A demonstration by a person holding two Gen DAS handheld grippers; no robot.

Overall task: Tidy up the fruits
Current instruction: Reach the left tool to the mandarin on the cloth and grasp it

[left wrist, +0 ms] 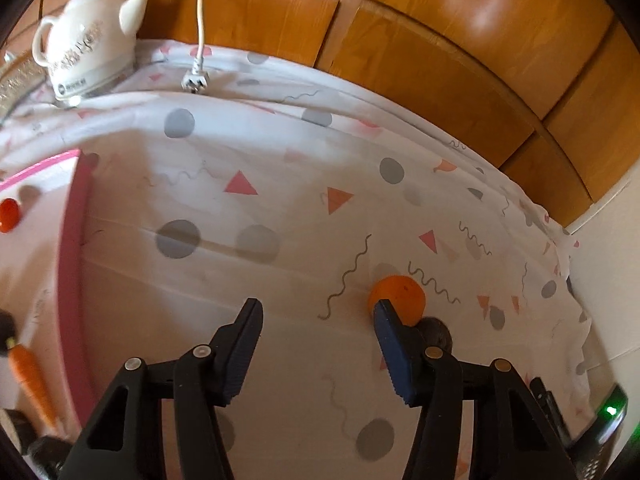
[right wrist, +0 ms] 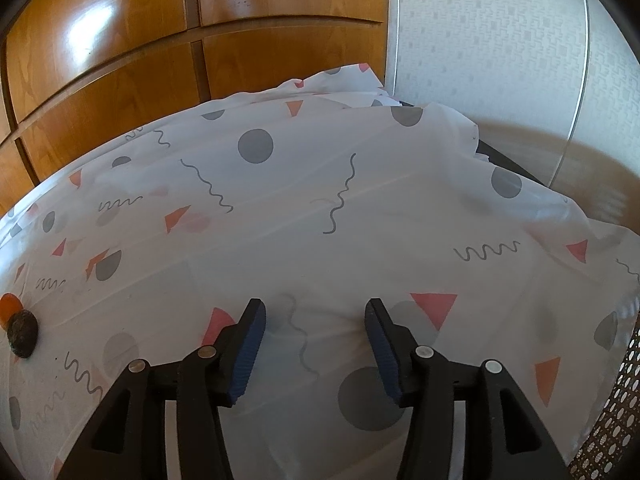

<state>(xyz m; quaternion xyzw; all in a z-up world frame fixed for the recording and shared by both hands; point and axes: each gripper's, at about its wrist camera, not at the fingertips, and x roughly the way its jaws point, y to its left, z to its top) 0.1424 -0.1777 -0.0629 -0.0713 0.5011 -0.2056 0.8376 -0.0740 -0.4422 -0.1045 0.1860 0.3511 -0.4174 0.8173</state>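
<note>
An orange fruit [left wrist: 400, 296] lies on the patterned tablecloth [left wrist: 280, 152], partly behind the right fingertip of my left gripper [left wrist: 318, 306]. A dark round fruit [left wrist: 438, 332] sits against it, mostly hidden by that finger. The left gripper's jaws are open with only cloth between them. At the left stands a pink-rimmed tray [left wrist: 74, 240] holding a red-orange fruit [left wrist: 8, 214] and a carrot [left wrist: 32, 384]. My right gripper [right wrist: 315, 305] is open over bare cloth. In its view the dark fruit [right wrist: 23, 334] and the orange fruit [right wrist: 10, 306] lie far to the left.
A white teapot-shaped kettle [left wrist: 86, 40] and its loose plug [left wrist: 196, 78] stand at the back left. Wooden cabinet doors [left wrist: 440, 60] run behind the table. A device with a green light [left wrist: 610, 412] is at the lower right. A perforated panel [right wrist: 616, 412] borders the cloth's right edge.
</note>
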